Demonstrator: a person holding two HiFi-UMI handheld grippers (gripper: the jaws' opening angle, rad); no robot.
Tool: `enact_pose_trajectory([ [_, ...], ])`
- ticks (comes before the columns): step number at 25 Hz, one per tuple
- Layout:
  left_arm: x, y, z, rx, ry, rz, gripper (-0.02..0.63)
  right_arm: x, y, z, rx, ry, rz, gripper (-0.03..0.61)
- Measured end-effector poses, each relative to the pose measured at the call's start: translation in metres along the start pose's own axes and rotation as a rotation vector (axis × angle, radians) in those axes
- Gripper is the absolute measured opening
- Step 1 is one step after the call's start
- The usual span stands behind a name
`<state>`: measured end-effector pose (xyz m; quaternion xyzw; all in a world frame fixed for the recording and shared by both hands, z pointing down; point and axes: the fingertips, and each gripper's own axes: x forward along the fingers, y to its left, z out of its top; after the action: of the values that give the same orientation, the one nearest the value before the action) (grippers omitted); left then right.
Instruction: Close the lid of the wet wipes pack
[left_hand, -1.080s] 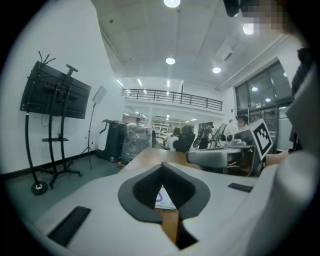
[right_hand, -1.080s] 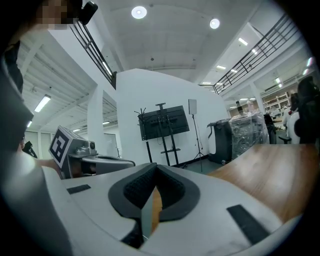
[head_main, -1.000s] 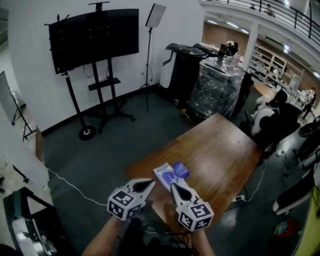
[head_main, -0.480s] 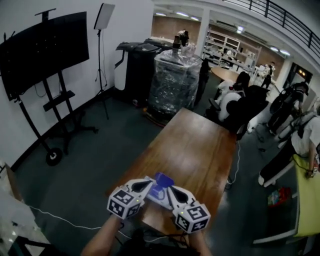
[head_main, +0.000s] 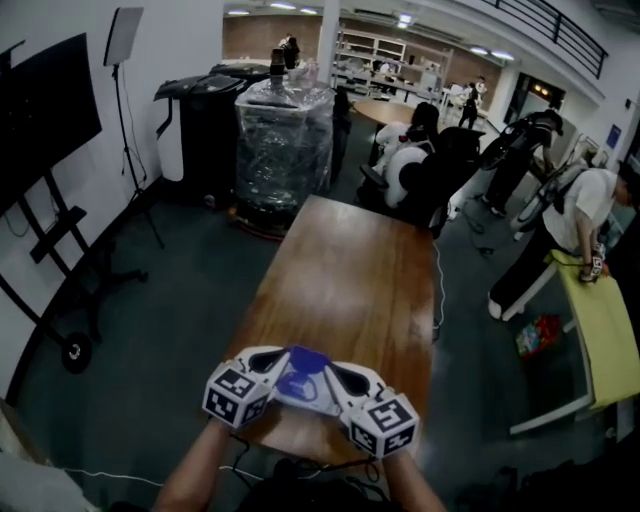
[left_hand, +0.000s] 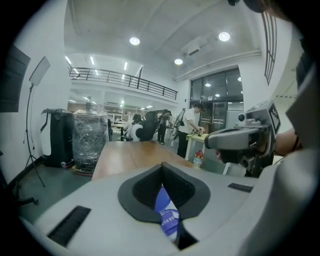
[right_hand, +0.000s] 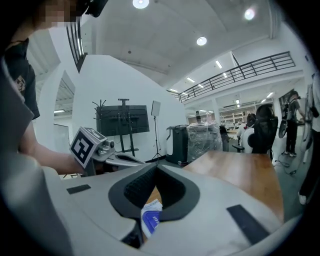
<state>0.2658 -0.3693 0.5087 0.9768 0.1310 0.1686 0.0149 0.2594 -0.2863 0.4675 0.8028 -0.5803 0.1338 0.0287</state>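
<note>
Two tongs, jaws barely apart, both pinching wet wipes pack (head_main: 300, 388): left tongs (head_main: 283, 366) on its left side, right tongs (head_main: 338, 378) opp., at tabletop (head_main: 340, 280) nr edge.

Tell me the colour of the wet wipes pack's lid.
Blue-violet lid on a mostly white wet wipes pack; the head view shows it best.

The head view shows two grippers low in the frame, the left gripper (head_main: 278, 358) and the right gripper (head_main: 338, 375), with one wet wipes pack (head_main: 300, 383) and one wooden table (head_main: 350, 270). Higher up are one film-wrapped stack (head_main: 283, 150), one dark screen (head_main: 40, 120) at the left edge and one light panel (head_main: 124, 35) at upper left. At the right edge are one yellow-green table (head_main: 600, 330) and one standing person (head_main: 560, 225).
</note>
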Motion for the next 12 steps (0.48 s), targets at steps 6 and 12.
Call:
enact_pose_trajectory([
  [6, 0.043, 0.017, -0.026, 0.033, 0.081, -0.061, 0.003, -0.001, -0.019, -0.001, 0.029, -0.023, -0.069, 0.009],
  [12, 0.081, 0.029, -0.046, 0.023, 0.148, -0.117, 0.003, -0.009, -0.028, -0.019, 0.083, 0.011, -0.146, 0.009],
])
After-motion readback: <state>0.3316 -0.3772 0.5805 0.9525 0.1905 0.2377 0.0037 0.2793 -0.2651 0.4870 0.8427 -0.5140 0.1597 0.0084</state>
